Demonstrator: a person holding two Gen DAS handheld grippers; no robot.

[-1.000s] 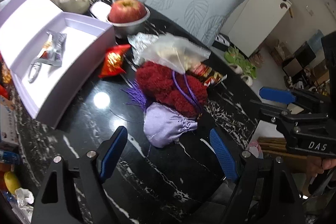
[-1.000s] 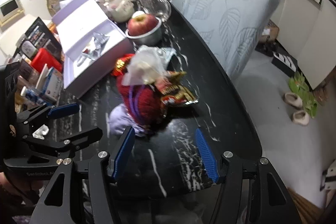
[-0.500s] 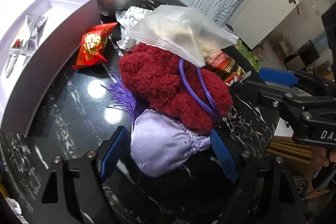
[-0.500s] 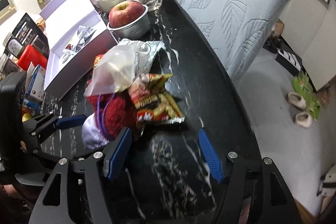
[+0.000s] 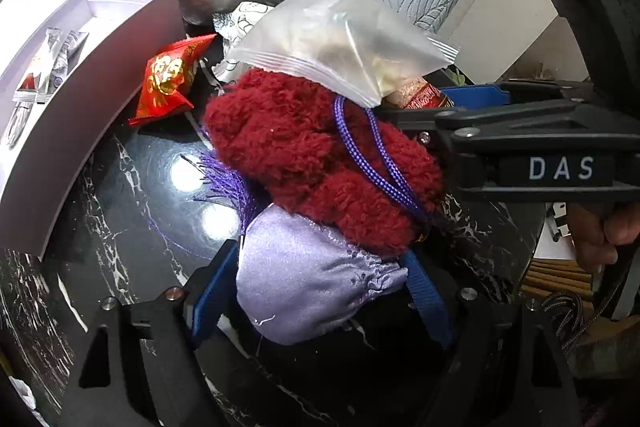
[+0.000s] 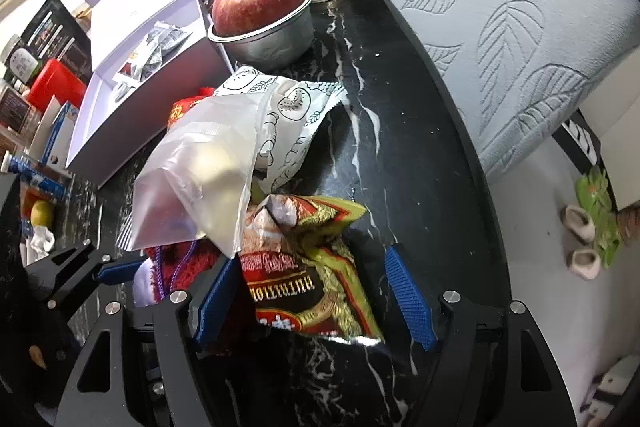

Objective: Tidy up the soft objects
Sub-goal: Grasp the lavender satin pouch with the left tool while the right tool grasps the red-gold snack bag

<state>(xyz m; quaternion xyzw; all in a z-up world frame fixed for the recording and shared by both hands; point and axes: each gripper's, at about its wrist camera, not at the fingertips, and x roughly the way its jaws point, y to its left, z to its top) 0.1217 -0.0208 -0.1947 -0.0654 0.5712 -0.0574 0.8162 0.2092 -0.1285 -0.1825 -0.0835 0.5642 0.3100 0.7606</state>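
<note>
Worktop (image 6: pixel 404 131): black marbled slab carrying a heap of soft items midway along, lavender box (image 5: pixel 100 67) lying toward its left edge.
Red plush (image 5: pixel 304 151): lying in the heap's centre, a purple cord looping over it, a clear zip bag (image 5: pixel 344 39) resting on top.
Lilac satin pouch (image 5: pixel 308 287): lying on the worktop against the plush's near side, sitting between the left fingers.
Snack packet (image 6: pixel 308 267): lying toward the right edge, between the right fingers.
Left gripper (image 5: pixel 320 291): fingers standing apart, flanking the pouch, apparently touching but not squeezing.
Right gripper (image 6: pixel 312 299): fingers standing wide apart around the packet.
Step, judged: closing on the pouch.
Advice: gripping the pouch body only; lifting slowly, since the cord is likely dragging the plush and bag.
</note>
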